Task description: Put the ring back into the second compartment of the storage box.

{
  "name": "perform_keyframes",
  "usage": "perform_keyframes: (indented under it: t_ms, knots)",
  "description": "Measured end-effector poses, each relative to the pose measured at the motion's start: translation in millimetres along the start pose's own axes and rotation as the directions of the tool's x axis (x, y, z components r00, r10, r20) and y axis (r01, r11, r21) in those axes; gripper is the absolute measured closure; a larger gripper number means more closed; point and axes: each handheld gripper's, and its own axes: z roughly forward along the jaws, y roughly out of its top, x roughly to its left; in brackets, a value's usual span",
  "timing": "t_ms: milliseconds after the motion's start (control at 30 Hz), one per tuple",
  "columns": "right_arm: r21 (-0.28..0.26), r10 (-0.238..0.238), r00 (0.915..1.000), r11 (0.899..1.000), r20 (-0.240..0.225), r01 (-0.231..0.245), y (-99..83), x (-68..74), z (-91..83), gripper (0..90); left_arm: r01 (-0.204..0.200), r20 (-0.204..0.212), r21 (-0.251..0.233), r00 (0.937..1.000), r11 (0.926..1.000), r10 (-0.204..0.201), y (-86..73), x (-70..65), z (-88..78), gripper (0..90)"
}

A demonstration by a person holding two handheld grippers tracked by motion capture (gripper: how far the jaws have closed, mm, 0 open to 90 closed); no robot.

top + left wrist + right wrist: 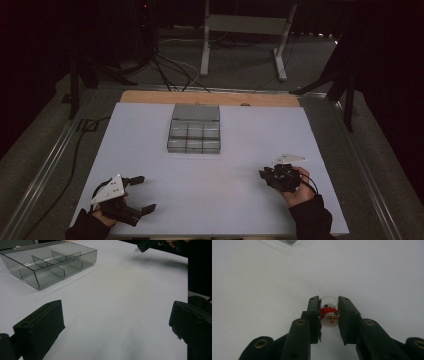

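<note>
A small clear trinket with a red-and-white Santa face sits between the black jaws of my right gripper, which is shut on it just above the white table. From above, that right gripper is at the table's right side, pointing left. My left gripper rests near the front left corner, open, with nothing between its wide-apart jaws. A smoky clear compartment box lies mid-table with its lid folded back. Several of its cells look empty in the left gripper view.
The white table has a wooden strip along its far edge and metal rails down both sides. Beyond it are a grey table frame and cables on the floor. The right gripper also appears far off in the left gripper view.
</note>
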Motion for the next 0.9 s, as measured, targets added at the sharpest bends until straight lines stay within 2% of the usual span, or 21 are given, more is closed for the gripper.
perform_keyframes:
  t_ms: [900]
  knots:
    - [-0.015,-0.078,0.9963,0.997,-0.037,0.077,34.2,24.1,18.4,72.3,-0.001,0.002,-0.001,1.0000,1.0000,0.001,-0.1,-0.4,-0.5,0.3]
